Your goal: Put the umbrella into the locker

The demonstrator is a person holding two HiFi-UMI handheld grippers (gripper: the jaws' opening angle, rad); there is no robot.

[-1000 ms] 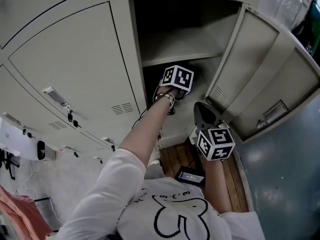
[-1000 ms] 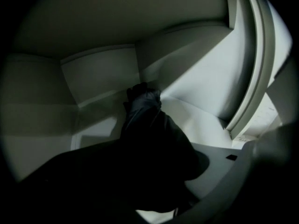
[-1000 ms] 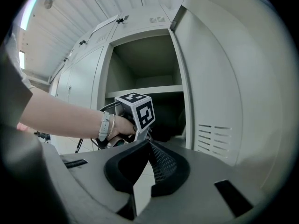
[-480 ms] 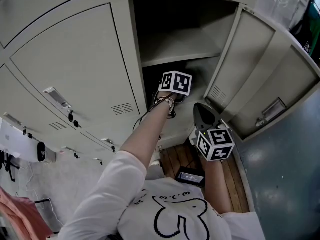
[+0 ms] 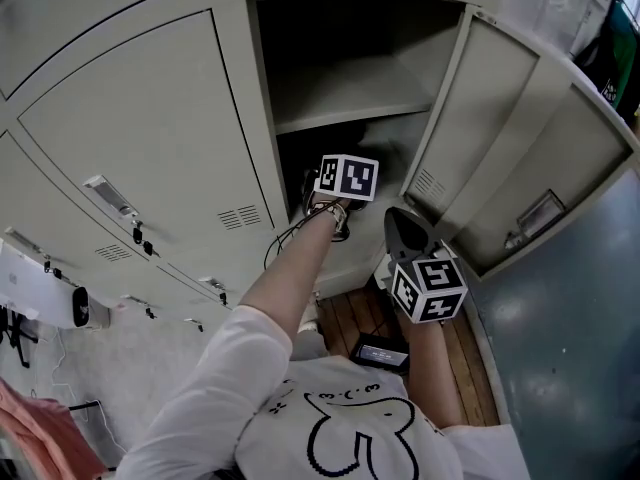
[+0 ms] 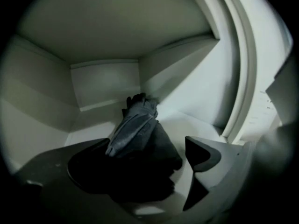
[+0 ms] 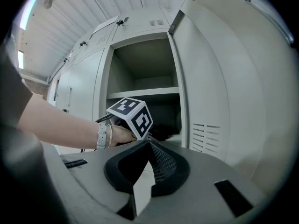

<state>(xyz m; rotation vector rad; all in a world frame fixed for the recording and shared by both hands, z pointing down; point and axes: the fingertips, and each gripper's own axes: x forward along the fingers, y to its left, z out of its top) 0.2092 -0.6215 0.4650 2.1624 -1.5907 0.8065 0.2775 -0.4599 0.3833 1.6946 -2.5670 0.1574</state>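
Observation:
The dark folded umbrella lies on the floor of the locker's lower compartment, its far end leaning into the back corner. My left gripper is inside that compartment. Its jaws have just been opening and now stand wide apart either side of the umbrella's near end, pressing nothing. In the head view only its marker cube shows at the locker mouth. My right gripper hangs outside, in front of the open door. It is shut on nothing, and it also shows in the head view.
A shelf divides the open locker above the left gripper. Closed locker doors fill the left side. Below are wooden floor boards with a small black device. A grey-blue panel is at the right.
In the head view the left gripper's cube has tipped and sits slightly lower at the locker mouth. The right gripper has stayed where it was.

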